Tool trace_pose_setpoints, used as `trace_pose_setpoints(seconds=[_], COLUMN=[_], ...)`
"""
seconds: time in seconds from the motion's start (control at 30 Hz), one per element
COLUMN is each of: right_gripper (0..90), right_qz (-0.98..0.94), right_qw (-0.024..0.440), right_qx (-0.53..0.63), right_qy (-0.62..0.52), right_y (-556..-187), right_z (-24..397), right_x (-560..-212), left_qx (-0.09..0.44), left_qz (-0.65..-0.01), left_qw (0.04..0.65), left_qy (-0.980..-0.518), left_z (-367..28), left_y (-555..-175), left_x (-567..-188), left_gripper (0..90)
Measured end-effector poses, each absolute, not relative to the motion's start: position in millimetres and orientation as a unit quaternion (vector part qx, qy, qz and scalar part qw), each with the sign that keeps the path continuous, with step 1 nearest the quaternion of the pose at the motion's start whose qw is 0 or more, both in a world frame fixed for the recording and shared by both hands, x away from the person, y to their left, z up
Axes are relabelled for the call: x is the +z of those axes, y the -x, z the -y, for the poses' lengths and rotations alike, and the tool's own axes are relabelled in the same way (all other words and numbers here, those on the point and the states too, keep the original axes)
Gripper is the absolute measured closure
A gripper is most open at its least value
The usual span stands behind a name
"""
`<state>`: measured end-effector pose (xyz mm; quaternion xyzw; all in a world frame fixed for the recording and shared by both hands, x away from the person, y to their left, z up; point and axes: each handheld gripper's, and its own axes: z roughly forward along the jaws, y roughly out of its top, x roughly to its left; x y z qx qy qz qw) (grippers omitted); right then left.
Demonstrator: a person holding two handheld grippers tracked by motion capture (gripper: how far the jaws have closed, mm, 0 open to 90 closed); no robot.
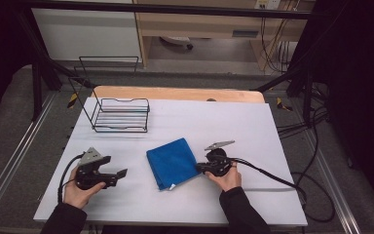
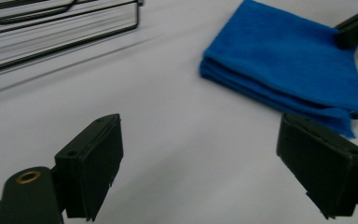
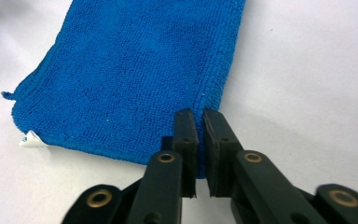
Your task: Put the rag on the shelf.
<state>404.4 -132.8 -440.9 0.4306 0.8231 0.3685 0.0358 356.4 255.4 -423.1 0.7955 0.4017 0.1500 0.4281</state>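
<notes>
My right claw pinches the blue cloth by its corner for lifting; my left claw stands spread, ready.

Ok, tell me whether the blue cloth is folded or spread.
Folded: the blue microfibre cloth shows several stacked layers along its edge in the left gripper view.

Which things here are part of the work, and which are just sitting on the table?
In use:
- folded blue cloth, pinched at its near right corner
- right gripper, shut on that corner
- left gripper, open over bare table, facing the cloth

Just lying about:
- black wire rack, at the table's far left
- white table cover
</notes>
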Motion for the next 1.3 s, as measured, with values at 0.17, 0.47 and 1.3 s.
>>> trace_pose_setpoints(seconds=[0.17, 0.47, 1.3], right_gripper=[56.3, 43.3, 83.6], right_qz=[-0.823, -0.828, -0.823], right_qw=[0.080, 0.106, 0.052], right_qx=[0.397, 0.400, 0.386], right_qy=[-0.399, -0.379, -0.413], right_y=[-402.6, -402.1, -403.1], right_z=[135.8, 141.2, 137.4], right_x=[-436.8, -435.9, -451.1], left_qx=[0.122, 0.087, 0.101], left_qz=[-0.401, -0.428, -0.449], left_qw=[0.404, 0.389, 0.375], left_qy=[-0.813, -0.811, -0.805], left_z=[-204.3, -154.0, -131.7], left_y=[-352.1, -358.6, -342.8], left_x=[-425.7, -435.6, -450.9], left_gripper=[21.3, 34.1, 80.8])
